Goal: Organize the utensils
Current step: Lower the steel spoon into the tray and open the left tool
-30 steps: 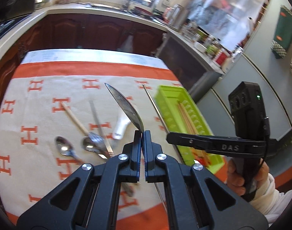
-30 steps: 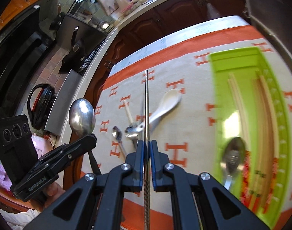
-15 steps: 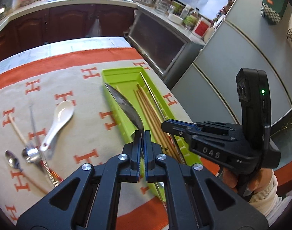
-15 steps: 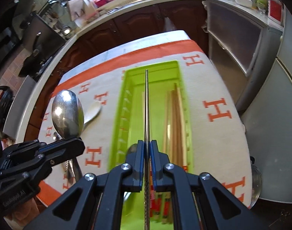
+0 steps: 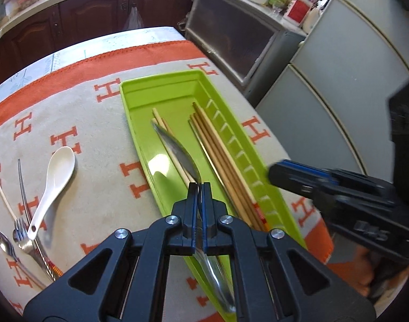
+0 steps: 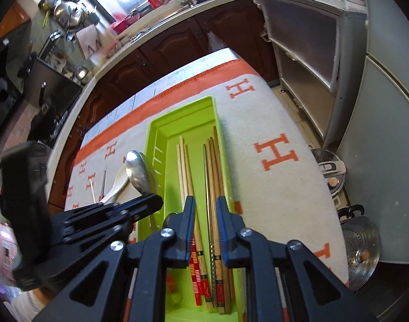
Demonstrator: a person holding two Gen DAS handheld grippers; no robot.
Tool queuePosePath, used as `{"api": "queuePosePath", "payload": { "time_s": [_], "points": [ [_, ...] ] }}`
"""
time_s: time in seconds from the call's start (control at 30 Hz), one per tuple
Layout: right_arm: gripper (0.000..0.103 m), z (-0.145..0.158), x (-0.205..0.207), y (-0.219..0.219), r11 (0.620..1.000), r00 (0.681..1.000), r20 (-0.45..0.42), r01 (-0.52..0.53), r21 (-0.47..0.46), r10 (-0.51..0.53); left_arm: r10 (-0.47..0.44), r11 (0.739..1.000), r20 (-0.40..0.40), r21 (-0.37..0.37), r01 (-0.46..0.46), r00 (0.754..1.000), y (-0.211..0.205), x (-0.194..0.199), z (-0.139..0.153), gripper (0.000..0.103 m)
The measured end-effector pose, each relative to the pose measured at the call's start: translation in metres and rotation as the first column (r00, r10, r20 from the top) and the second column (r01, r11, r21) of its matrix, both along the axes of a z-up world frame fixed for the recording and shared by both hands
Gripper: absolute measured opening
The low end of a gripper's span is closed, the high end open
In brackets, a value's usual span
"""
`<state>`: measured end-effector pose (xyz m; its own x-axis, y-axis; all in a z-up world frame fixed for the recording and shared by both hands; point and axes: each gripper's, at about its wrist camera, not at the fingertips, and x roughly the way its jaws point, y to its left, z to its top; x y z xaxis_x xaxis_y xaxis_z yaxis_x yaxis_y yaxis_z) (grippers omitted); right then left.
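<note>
My left gripper [image 5: 201,187] is shut on a metal spoon [image 5: 177,153], holding it over the green tray [image 5: 161,79]. Its bowl points away toward the tray's far end. In the right wrist view that spoon [image 6: 140,171] shows at the tray's left rim. My right gripper [image 6: 206,201] hangs over the tray's [image 6: 150,134] near end with its jaws opening. A metal chopstick [image 6: 206,171] lies loose in the tray below them, beside several wooden chopsticks [image 6: 185,174]. The pads press on nothing.
On the orange-and-cream cloth left of the tray lie a white ceramic spoon [image 5: 54,179], a fork [image 5: 22,230], a small metal spoon [image 5: 6,244] and a wooden chopstick [image 5: 4,198]. The table's right edge drops to the floor, where a steamer pot [image 6: 360,241] stands.
Both grippers have moved from the utensil pile on the cloth to over the green tray. The right gripper let go of the metal chopstick, which now lies in the tray.
</note>
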<state>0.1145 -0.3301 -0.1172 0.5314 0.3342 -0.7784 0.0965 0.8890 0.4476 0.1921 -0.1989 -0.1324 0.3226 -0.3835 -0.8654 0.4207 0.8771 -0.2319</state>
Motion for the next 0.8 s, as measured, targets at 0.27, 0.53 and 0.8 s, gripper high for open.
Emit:
{"api": "queuePosePath", "payload": {
  "time_s": [0.27,0.53,0.8],
  "points": [
    [0.016,0.003,-0.006,-0.007,0.999,1.0,0.008,0.026,0.018,-0.026,0.059,0.997,-0.015,0.057,-0.058,0.998,-0.004,0.017,-0.021,0.0],
    [0.016,0.006,-0.014,0.0,0.999,1.0,0.013,0.026,0.019,-0.026,0.076,0.997,-0.012,0.021,-0.075,0.997,0.01,0.004,0.001,0.009],
    [0.016,0.007,-0.026,0.015,1.0,1.0,0.001,-0.001,0.011,0.001,0.114,0.993,0.023,-0.015,-0.114,0.993,0.036,-0.023,0.03,0.031]
  ]
}}
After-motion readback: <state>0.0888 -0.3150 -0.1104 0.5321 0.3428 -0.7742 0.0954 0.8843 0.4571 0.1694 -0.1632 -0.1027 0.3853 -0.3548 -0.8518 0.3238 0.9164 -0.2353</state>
